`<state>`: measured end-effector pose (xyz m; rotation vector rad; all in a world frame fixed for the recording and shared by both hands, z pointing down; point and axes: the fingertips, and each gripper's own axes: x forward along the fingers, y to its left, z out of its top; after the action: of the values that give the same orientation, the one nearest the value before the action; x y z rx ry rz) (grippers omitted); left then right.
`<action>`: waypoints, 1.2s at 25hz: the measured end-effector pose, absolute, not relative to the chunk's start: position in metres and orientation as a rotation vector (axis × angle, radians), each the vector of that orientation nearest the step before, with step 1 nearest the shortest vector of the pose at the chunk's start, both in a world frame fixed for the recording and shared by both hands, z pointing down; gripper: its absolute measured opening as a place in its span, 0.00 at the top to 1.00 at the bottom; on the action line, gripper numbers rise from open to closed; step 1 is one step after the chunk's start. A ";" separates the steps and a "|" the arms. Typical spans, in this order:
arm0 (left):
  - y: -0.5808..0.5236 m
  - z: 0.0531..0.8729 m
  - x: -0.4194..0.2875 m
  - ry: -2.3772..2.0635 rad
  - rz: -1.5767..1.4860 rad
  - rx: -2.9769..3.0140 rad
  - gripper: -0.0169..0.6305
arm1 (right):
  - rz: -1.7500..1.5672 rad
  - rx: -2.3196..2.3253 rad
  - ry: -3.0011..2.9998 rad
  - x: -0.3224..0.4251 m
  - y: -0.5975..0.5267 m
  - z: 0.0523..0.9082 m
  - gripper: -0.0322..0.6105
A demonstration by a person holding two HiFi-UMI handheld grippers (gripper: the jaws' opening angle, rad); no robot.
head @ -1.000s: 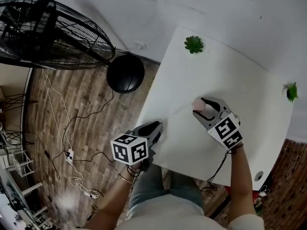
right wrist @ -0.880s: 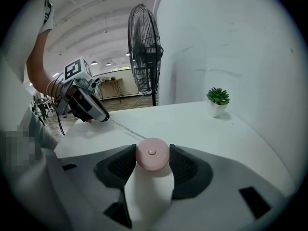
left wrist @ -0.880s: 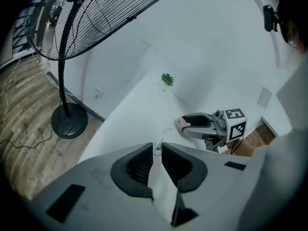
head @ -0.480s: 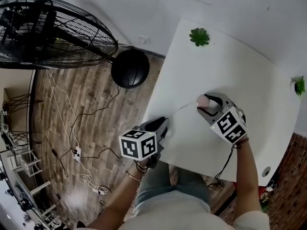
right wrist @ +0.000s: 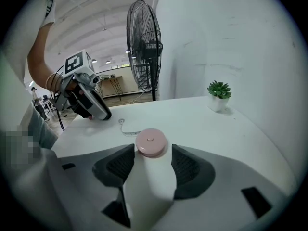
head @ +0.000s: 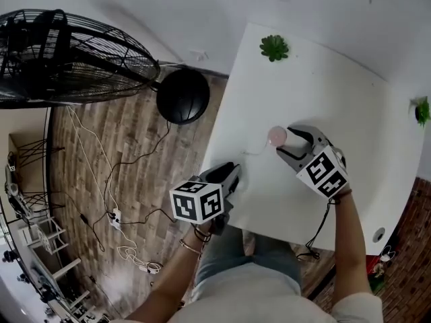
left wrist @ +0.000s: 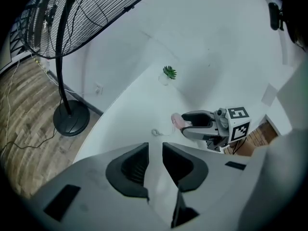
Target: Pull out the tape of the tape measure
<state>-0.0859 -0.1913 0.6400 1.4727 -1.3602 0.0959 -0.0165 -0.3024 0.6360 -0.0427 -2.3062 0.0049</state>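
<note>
A round pink tape measure [head: 277, 136] [right wrist: 151, 142] lies flat on the white table [head: 323, 93]. A short curl of tape with an end ring [left wrist: 155, 132] [right wrist: 122, 124] trails from it toward my left gripper. My right gripper [head: 291, 144] [right wrist: 151, 150] stands open with the case lying loose at its fingertips, the pads not pressing it. My left gripper [head: 234, 173] [left wrist: 155, 150] rests near the table's left edge. Its jaws have just been opening, a narrow gap shows and nothing is between them. The tape end lies a little ahead of it, untouched.
Two small potted plants [head: 273, 47] [head: 423, 110] stand at the table's far edge and right corner. A large floor fan [head: 67, 52] with a round black base [head: 183, 96] stands left of the table. Cables [head: 114, 217] lie on the wooden floor.
The right gripper has let go of the pink case, which now lies at its tips. The tape stretched between the grippers has drawn back to a short curl, free of the left gripper.
</note>
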 end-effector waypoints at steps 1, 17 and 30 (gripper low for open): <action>-0.191 0.639 -0.087 -1.360 0.096 1.473 0.86 | 0.009 -0.038 -2.309 -0.016 -0.303 0.635 0.57; -0.202 0.601 -0.106 -1.452 0.111 1.548 0.86 | 0.106 0.181 -2.415 -0.008 -0.308 0.585 0.64; -0.248 0.495 -0.123 -1.686 0.205 1.906 0.86 | 0.118 0.627 -2.544 0.027 -0.305 0.489 0.78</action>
<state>-0.1230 -0.2483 0.4954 1.9060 -1.6855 0.2053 0.0267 -0.3055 0.4888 0.6273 -2.5442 0.1180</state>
